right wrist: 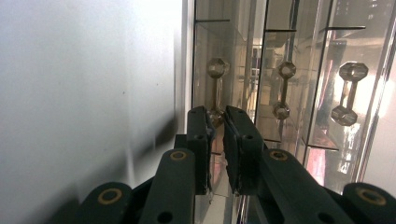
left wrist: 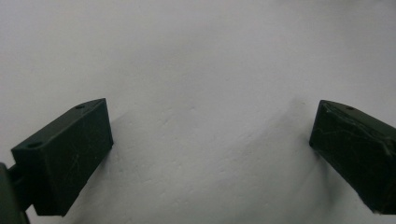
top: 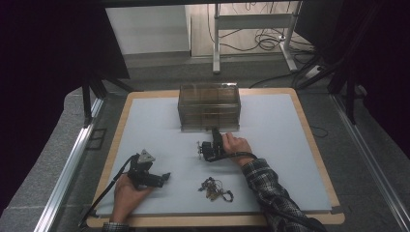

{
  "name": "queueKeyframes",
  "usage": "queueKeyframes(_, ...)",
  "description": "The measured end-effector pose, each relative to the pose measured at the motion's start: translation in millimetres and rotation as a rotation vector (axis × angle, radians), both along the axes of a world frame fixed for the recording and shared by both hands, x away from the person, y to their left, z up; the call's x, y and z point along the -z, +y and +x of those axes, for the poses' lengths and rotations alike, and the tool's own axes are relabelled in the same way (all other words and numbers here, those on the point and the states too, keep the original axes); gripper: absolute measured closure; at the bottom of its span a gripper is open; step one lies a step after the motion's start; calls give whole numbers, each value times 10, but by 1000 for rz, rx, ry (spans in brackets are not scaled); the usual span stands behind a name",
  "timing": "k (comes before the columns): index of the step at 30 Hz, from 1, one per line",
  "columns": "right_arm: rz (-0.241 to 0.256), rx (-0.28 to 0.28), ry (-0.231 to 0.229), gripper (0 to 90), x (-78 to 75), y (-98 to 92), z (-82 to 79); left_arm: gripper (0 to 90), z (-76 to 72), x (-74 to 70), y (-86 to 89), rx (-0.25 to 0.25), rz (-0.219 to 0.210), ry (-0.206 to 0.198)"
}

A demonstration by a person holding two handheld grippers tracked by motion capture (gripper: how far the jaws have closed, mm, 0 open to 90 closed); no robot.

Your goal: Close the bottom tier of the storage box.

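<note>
A clear plastic drawer box stands at the back middle of the white mat. My right gripper is at the bottom front of the box. In the right gripper view, which is turned on its side, my right gripper has its jaws shut on one end of a dumbbell-shaped drawer handle. Two more such handles show on the other drawers. My left gripper lies on the mat at the front left. Its jaws are open wide over bare mat.
A small tangle of chains and trinkets lies on the mat near the front edge, between my two hands. The mat sits on a wooden board. Metal rails and dark curtains flank the table.
</note>
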State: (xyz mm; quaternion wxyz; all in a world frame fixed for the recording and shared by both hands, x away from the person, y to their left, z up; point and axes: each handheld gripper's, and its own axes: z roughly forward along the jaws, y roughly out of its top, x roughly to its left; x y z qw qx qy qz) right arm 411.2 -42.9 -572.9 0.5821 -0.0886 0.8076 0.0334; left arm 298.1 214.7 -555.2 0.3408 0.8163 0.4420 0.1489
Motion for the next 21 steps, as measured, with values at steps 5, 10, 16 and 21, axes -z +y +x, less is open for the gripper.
queueKeyframes(5,9,-7,-9,796,8,-8,-11,0,0,0,-1,-1,-1,0)
queueKeyframes(10,-2,6,9,774,-10,-1,-3,0,0,0,0,0,0,0)
queueKeyframes(16,5,6,17,737,-19,-14,-6,0,0,0,0,0,0,0)
queueKeyframes(21,26,8,32,720,-50,-28,-13,0,0,0,-1,0,0,0)
